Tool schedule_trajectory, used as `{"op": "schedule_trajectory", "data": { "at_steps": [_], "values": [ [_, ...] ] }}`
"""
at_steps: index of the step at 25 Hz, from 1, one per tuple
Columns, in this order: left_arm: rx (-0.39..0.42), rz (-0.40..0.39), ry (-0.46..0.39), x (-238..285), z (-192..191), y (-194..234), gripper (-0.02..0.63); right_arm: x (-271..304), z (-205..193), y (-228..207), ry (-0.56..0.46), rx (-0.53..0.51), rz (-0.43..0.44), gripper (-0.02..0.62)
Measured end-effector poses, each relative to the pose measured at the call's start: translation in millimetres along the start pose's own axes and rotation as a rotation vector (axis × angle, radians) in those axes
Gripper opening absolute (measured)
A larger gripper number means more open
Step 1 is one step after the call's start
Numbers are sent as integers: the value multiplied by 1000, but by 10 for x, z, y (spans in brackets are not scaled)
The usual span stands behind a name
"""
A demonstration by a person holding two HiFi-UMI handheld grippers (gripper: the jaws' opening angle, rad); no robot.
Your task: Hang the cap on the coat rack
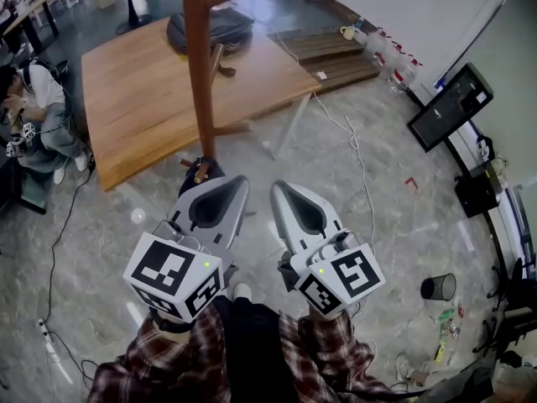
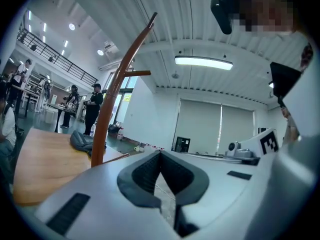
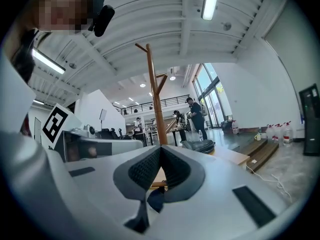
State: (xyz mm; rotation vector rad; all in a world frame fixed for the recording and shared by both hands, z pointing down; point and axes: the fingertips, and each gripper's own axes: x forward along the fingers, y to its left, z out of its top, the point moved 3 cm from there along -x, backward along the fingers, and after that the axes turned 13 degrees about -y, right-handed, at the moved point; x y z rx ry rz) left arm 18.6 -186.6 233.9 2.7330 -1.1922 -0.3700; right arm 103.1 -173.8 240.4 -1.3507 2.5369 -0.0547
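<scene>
Head view: left gripper point(image 1: 225, 190) and right gripper point(image 1: 285, 196) sit side by side, low in front of my operator's body, noses toward the foot of the coat rack point(image 1: 199, 74). I read that as a neutral carry pose, since neither holds anything. The rack stands at the edge of the wooden table point(image 1: 151, 99), and its top is cropped here. A dark soft bundle point(image 1: 210, 30) lies on the table behind the pole, and a dark lump point(image 1: 201, 168) sits at the rack's foot, half hidden by the left gripper. Either could be the cap; I can't confirm which. Left gripper view: left gripper point(image 2: 160, 154) is clenched tip to tip on nothing. The rack point(image 2: 107, 119) is off to the left with its upper pegs bare, and the bundle point(image 2: 80, 140) is beside it. Right gripper view: right gripper point(image 3: 160, 149) is likewise closed and empty. This is the only view of the full rack point(image 3: 154, 99): no cap on any peg.
</scene>
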Motion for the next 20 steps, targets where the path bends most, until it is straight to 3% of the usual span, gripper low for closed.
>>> {"op": "schedule_trajectory", "data": {
  "at_steps": [20],
  "values": [
    [-27, -14, 27, -19, -89, 16, 11, 17, -83, 13, 20, 14, 3, 11]
  ]
}}
